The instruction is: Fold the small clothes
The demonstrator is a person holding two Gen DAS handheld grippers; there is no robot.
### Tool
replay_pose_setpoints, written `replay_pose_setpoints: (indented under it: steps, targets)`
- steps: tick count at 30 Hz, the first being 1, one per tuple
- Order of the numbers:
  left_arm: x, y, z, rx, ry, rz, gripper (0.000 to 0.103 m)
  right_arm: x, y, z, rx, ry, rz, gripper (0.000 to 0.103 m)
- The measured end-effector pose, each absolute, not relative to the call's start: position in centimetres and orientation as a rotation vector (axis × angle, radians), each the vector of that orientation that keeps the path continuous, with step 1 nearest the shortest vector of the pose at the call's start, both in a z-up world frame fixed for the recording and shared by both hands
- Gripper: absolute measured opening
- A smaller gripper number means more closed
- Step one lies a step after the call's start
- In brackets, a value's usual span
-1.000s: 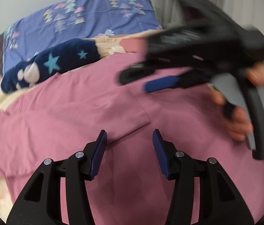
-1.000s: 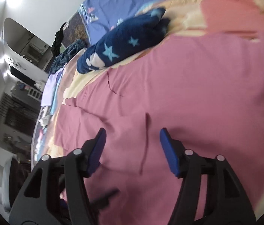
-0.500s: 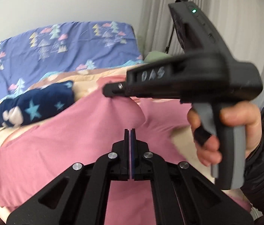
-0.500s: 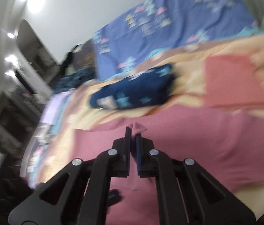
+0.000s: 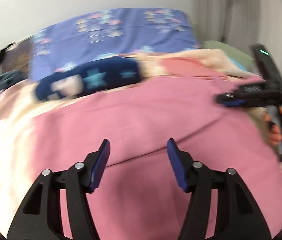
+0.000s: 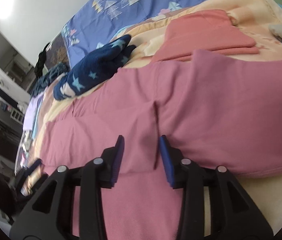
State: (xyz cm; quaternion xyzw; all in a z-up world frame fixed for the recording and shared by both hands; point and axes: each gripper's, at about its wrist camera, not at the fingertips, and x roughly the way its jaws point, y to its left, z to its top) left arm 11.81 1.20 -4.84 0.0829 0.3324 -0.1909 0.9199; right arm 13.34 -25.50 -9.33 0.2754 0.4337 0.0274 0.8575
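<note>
A pink garment point(image 5: 151, 124) lies spread on the bed, with a folded layer on top whose edge runs across it. My left gripper point(image 5: 138, 146) is open just above the garment near that fold edge, holding nothing. My right gripper point(image 6: 142, 143) is open low over the same pink garment point(image 6: 211, 104), its fingers either side of a crease. In the left wrist view the right gripper point(image 5: 231, 100) shows at the far right, held by a hand over the garment's right edge.
A folded navy star-print garment point(image 5: 87, 82) lies beyond the pink one. A folded salmon garment point(image 6: 205, 34) lies on the cream blanket point(image 6: 247, 6). A blue patterned pillow point(image 5: 113, 34) is at the head. Clutter sits at the bed's left side point(image 6: 31, 104).
Both grippers were open, shut on the pink garment and lifted it, and have now opened and let it go. The garment lies flat with a new fold. The right gripper has moved right.
</note>
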Motion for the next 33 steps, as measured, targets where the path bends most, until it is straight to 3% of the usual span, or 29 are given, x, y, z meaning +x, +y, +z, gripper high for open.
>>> replay_pose_setpoints:
  steps: [1,2,3,7,9,11,16,17,19,23,25,27,33]
  targets:
    - [12.1,2.8,-4.9,0.145,0.692,-0.346,0.062,13.5,-24.9,-9.3,0.552,0.916,0.054,0.025]
    - [12.4,4.6,-5.0,0.107,0.704,-0.297,0.062,14.0,-24.0,-9.1,0.507,0.924,0.053,0.003]
    - [12.6,6.1,-5.0,0.075,0.71,-0.264,0.062,13.9,-23.6,-8.9,0.483,0.925,0.049,0.002]
    - [12.8,11.4,-5.8,0.028,0.726,-0.112,0.063,12.1,-23.3,-4.5,0.445,0.762,-0.014,0.002]
    - [13.2,13.3,-6.6,-0.035,0.755,-0.119,0.063,12.6,-23.5,-3.9,0.362,0.79,-0.124,0.007]
    - [13.8,14.7,-7.5,-0.12,0.79,-0.147,0.063,13.5,-23.5,-5.2,0.286,0.899,-0.192,0.026]
    - [14.4,15.8,-8.7,-0.237,0.823,-0.223,0.062,13.0,-22.7,-5.0,0.344,0.878,-0.196,0.036]
    - [14.4,15.9,-8.7,-0.244,0.82,-0.231,0.062,13.1,-21.8,-4.3,0.327,0.859,-0.178,0.036]
    - [14.5,15.8,-9.0,-0.254,0.82,-0.237,0.048,14.4,-18.7,-2.7,0.284,0.832,-0.074,0.036]
    - [14.7,16.5,-9.3,-0.303,0.806,-0.243,0.036,19.0,-8.9,-1.4,0.239,0.88,0.263,0.036]
    - [14.5,17.0,-9.3,-0.331,0.795,-0.253,0.026,21.4,-4.7,-1.8,0.226,0.921,0.357,0.022]
    - [14.5,17.2,-9.4,-0.344,0.794,-0.258,0.018,24.4,0.0,-3.1,0.197,0.992,0.409,0.017]
    - [14.6,16.7,-9.9,-0.312,0.832,-0.221,0.012,30.2,7.1,-8.5,0.242,1.159,0.442,0.011]
